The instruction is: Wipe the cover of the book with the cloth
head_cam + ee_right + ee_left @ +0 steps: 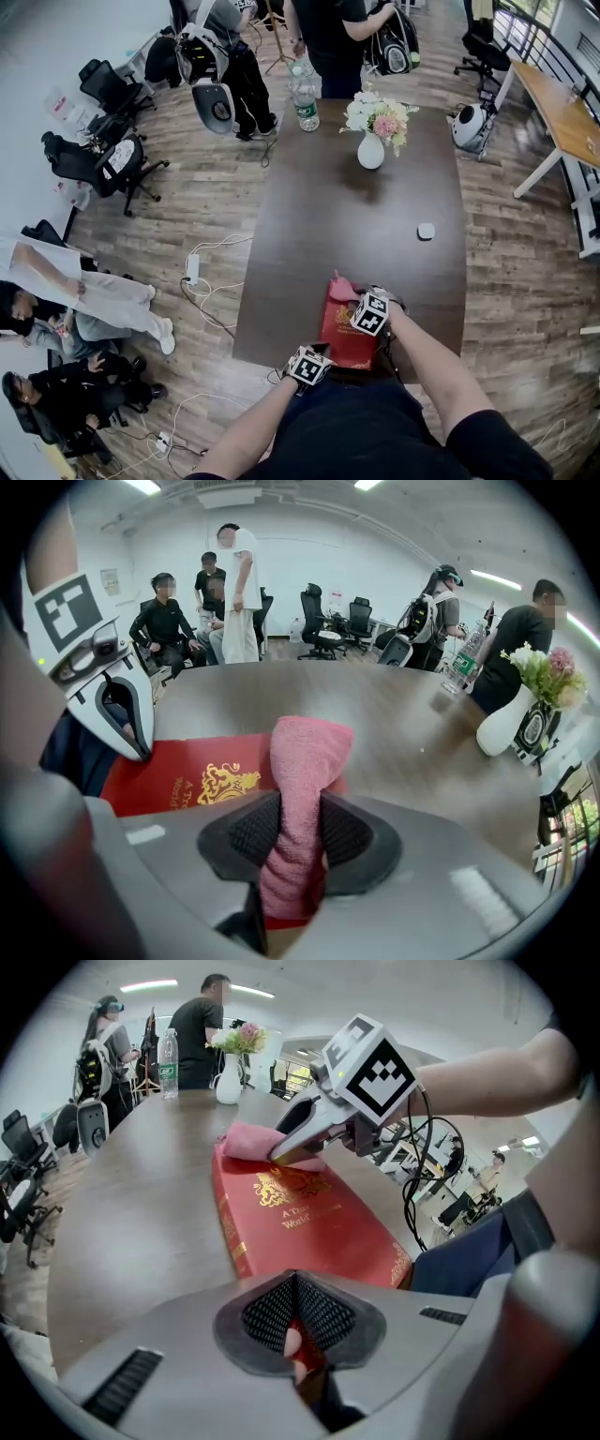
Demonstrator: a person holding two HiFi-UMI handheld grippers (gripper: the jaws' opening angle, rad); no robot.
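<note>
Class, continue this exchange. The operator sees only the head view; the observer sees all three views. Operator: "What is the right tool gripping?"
Observer: The right tool is shut on the pink cloth, which sticks out past its pads.
Operator: And the left one?
Observer: The left tool is shut on the near edge of the red book.
Operator: Where on the cover is the cloth?
Observer: At the far end, just beyond the gold crest.
</note>
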